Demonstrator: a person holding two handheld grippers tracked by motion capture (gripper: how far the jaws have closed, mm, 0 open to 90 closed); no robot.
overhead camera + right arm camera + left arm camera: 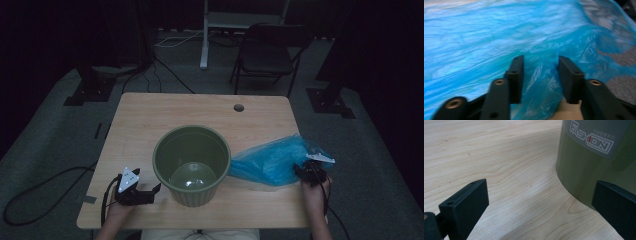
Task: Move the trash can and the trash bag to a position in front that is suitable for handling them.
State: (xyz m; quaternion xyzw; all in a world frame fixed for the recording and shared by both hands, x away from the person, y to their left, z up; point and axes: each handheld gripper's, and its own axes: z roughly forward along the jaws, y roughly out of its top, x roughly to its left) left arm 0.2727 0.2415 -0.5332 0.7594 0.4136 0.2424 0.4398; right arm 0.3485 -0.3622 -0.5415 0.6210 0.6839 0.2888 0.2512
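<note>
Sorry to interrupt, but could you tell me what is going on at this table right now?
A person sits at a wooden table with tongs in each hand. The right tongs straddle a fold of a blue plastic bag at the table's right edge, jaws apart, not yet clamped. The left tongs rest open beside a green bin standing upright in the middle, without touching it. The bin looks empty, with no liner.

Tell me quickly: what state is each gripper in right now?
Left gripper: open, holding nothing, beside the green bin.
Right gripper: part-closed around a fold of the blue plastic bag; firm grip cannot be told.
</note>
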